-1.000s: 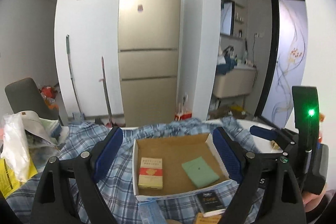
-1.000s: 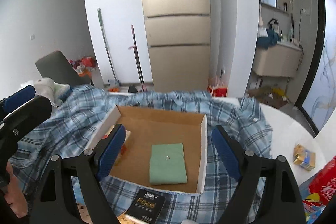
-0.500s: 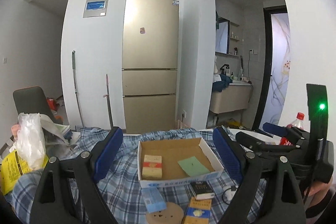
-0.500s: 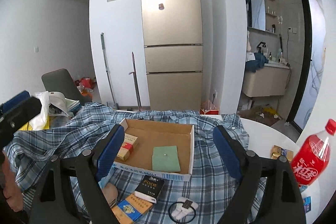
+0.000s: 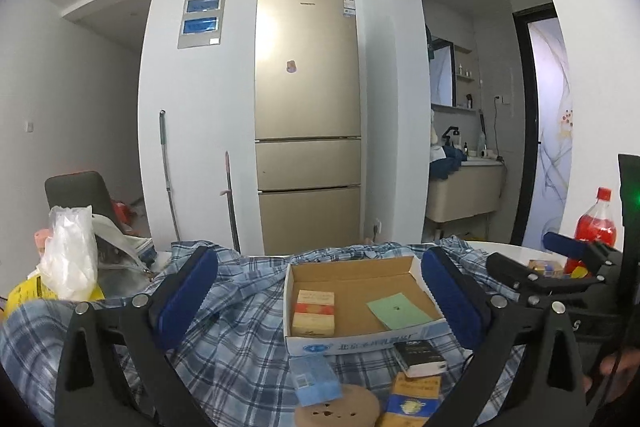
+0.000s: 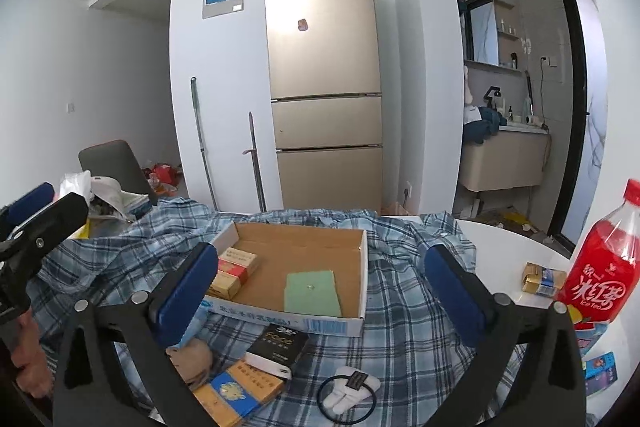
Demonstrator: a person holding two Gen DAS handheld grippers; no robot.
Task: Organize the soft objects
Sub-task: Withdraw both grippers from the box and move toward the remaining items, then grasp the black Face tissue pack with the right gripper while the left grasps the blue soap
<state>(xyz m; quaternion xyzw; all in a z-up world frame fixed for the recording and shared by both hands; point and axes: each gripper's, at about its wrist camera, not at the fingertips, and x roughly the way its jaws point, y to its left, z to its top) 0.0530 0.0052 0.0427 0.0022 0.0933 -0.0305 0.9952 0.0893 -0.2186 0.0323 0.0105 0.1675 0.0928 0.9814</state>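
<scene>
Your left gripper (image 5: 320, 301) and right gripper (image 6: 320, 287) have both just been opening; jaws now spread wide, nothing between the pads. Both hang above the plaid shirt (image 5: 240, 347), which is draped over the table under the cardboard tray (image 6: 362, 267).

In the tray: a green pouch (image 6: 312, 291) lying flat, and a red-and-cream pack (image 5: 314, 311) at the left side.

Only your right view shows the white socks (image 6: 352, 389) with a black band, in front of the tray, and the red bottle's (image 6: 600, 267) label. Only your left view shows the light-blue pack (image 5: 316, 379).

Readable: "Face" on the black box (image 6: 280, 345). Tray-front print is too small.
</scene>
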